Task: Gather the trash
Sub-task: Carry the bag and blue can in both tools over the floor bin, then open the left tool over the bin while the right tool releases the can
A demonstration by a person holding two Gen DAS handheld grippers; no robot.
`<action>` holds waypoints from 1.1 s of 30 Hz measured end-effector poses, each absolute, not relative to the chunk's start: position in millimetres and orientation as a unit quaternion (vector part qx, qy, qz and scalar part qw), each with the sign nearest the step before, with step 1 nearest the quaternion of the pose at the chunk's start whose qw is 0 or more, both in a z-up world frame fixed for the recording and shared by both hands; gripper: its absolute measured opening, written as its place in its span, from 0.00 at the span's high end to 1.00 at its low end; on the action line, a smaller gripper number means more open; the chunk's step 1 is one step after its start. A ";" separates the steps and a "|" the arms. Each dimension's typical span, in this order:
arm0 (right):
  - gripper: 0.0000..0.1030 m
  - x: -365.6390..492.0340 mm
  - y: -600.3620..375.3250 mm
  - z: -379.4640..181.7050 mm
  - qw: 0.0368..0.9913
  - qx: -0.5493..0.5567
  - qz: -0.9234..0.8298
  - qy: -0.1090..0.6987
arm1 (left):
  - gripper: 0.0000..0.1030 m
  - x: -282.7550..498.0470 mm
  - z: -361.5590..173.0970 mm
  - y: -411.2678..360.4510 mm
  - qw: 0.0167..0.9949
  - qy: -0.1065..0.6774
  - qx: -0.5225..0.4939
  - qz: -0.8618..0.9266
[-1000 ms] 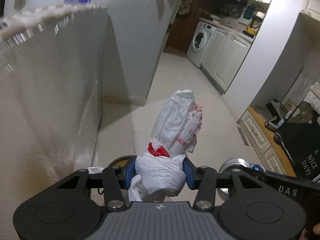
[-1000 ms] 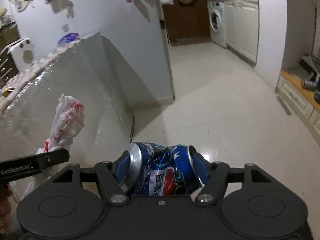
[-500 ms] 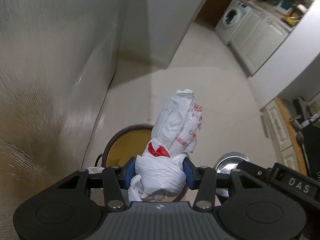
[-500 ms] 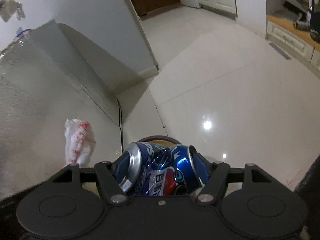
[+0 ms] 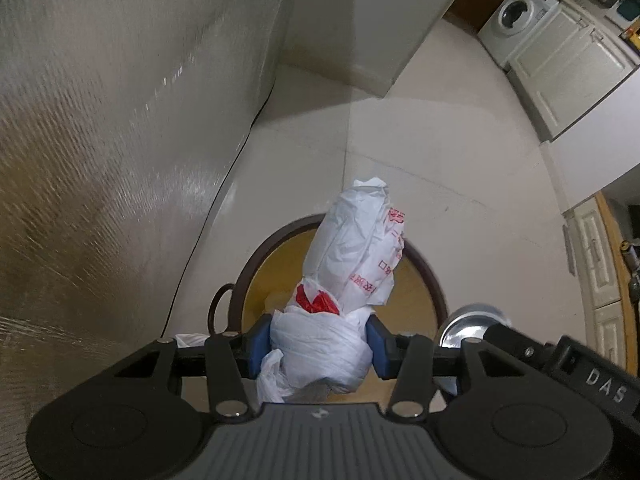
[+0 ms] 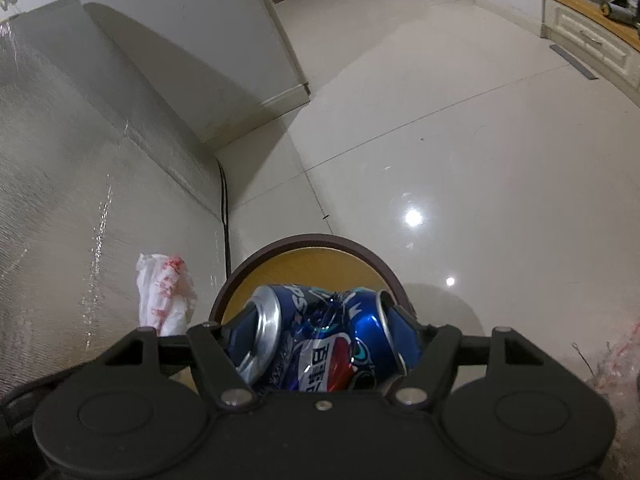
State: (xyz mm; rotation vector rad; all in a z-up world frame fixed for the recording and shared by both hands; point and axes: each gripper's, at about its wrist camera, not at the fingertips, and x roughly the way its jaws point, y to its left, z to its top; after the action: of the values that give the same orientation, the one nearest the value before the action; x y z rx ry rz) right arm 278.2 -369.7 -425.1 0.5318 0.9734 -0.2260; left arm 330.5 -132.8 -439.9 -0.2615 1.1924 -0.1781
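Since a second ago we have dropped both hands from counter height down toward the floor, and a round bin that was out of sight now sits right under us.

Largest first: the pale tiled floor (image 6: pixel 460 152) spreads to the far right, and the shiny textured cabinet side (image 5: pixel 100 140) rises on our left. Near us stands the trash bin (image 5: pixel 256 264), dark rim, yellow inside, mouth up.

Our left gripper (image 5: pixel 316 346) is clamped on the knotted white plastic bag (image 5: pixel 352 248), whose loose end stands up over the bin's opening. Our right gripper (image 6: pixel 324 324) has the crushed blue soda can (image 6: pixel 320 332) pinched end to end between its pads, with the bin's rim just beyond it.

We judge this as the drop-off step: both pieces of trash are carried and hang over or close to the bin. Next we need each item fully above the opening, then the jaws spread wide so bag and can fall inside rather than catch the rim.
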 end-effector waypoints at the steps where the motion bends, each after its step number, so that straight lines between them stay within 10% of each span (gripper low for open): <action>1: 0.30 279.8 -368.7 -428.6 0.844 0.249 -0.103 0.463 | 0.52 331.8 -444.1 -132.9 0.813 0.563 -0.119 -0.083; 25: 0.12 303.8 -359.2 -455.4 0.837 0.215 -0.098 0.493 | 0.51 342.3 -473.7 -137.0 0.812 0.566 -0.117 -0.085; 33: 0.07 304.2 -363.7 -451.8 0.832 0.210 -0.081 0.506 | 0.28 345.9 -473.8 -135.8 0.803 0.581 -0.110 -0.080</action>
State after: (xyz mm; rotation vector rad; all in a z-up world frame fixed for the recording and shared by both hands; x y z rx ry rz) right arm 304.2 -363.7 -451.8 0.4444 1.0736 -0.1722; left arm 345.9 -135.8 -473.8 -0.2350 1.2443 -0.1712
